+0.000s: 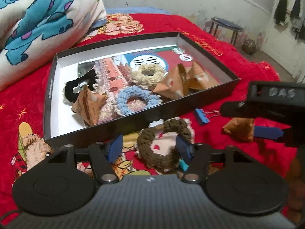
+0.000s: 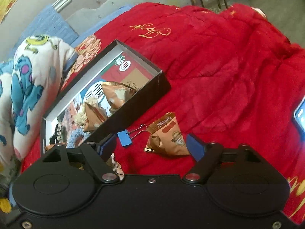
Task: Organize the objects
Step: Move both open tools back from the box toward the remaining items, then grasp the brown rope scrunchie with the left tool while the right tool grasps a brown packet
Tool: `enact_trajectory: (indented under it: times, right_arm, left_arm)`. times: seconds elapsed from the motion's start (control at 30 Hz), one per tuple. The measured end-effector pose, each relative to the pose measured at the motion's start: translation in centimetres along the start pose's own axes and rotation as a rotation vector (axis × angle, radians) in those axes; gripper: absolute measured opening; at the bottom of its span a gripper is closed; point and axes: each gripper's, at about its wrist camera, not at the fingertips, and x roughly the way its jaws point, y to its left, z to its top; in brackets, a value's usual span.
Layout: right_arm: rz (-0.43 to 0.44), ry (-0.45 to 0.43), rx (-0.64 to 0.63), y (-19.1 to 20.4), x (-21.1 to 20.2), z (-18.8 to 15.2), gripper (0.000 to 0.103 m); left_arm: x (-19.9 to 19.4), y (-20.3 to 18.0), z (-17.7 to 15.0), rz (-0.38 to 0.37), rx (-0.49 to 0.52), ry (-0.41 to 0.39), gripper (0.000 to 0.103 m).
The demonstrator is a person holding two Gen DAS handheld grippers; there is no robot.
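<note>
Currently the brown scrunchie (image 1: 164, 145) is lying on the red blanket (image 2: 219, 72) just in front of the box (image 1: 50, 87), sitting between the fingers of the left gripper (image 1: 150, 148), which is gaping wide and gripping nothing, probably lining up a grab. Right gripper (image 2: 154, 145) is also hanging wide open and empty, framing the snack packet (image 2: 167, 137) beside the blue binder clip (image 2: 124, 138). Box is already holding scrunchies and packets. Cartoon quilt (image 1: 42, 19) is sitting behind; stool (image 1: 225, 26) by the scuffed wall.

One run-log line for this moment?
left gripper: open, around brown scrunchie | right gripper: open, at snack packet | blue clip: outside box
</note>
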Motion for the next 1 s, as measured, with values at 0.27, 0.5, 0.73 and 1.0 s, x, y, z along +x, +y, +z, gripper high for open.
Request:
enact_trajectory:
  times: [0.27, 0.5, 0.73, 1.0]
  right_arm:
    - [-0.002, 0.04, -0.003, 0.0, 1.2, -0.2, 0.075]
    - [0.056, 0.069, 0.062, -0.7, 1.6, 0.1, 0.074]
    - [0.025, 0.064, 0.042, -0.4, 1.6, 0.0, 0.056]
    - [0.039, 0.102, 0.031, -0.2, 2.2, -0.3, 0.028]
  left_arm:
    - [1.1, -0.1, -0.2, 0.011, -0.007, 0.026, 0.055]
    - [1.0, -0.4, -0.4, 0.022, 0.005, 0.019, 0.018]
    - [0.7, 0.0, -0.4, 0.029, -0.035, 0.02, 0.015]
    - [0.5, 0.1, -0.3, 0.037, -0.048, 0.012, 0.015]
